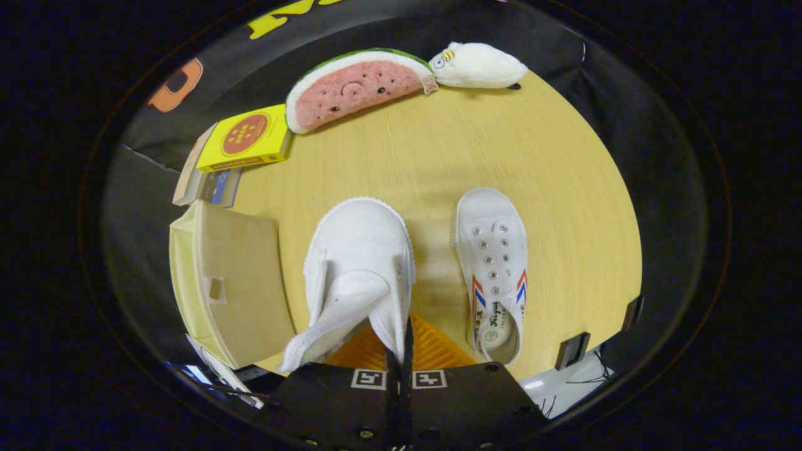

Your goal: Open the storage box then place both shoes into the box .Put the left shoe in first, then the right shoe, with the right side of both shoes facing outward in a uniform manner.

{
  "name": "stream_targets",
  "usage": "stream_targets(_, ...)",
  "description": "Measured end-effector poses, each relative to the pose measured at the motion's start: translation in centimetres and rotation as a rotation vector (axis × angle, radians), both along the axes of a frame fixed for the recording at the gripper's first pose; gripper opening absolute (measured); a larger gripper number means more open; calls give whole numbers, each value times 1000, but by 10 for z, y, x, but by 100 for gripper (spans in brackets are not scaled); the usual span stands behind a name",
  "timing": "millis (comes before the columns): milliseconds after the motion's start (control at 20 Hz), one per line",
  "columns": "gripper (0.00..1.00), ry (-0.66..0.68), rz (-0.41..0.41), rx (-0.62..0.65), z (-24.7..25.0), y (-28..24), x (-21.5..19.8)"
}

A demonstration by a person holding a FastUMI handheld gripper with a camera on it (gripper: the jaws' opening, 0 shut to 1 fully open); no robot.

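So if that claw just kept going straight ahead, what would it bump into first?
Nothing new: the claw is already shut on the white shoe. Beyond its toe lies bare wooden table, then probably the watermelon plush, though depth is unclear.

Light wooden table [451, 156], grain running toward the far edge. Along the far edge: a watermelon-slice plush [357, 88], and touching its right end a white plush toy [479, 64]. At the far left corner: a yellow box [247, 139] stacked on other flat boxes [210, 185]. On the left edge: a cream storage box [235, 282], partly overhanging. Near the front edge: a white shoe [495, 269], toe pointing away, resting flat.
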State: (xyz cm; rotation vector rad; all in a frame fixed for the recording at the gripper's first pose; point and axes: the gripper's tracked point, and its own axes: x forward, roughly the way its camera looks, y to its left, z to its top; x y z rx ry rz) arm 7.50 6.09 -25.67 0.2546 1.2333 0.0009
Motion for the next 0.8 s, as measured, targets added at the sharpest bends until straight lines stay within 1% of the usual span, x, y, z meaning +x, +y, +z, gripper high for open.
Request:
stream_targets(100,0,-32,13,12,24,19,2)
stream_targets(200,0,-74,37,7,50,42,4)
stream_targets(350,0,-113,81,6,76,84,4)
stream_targets(600,0,-120,181,39,103,170,1)
stream_targets(800,0,-129,252,43,102,237,8)
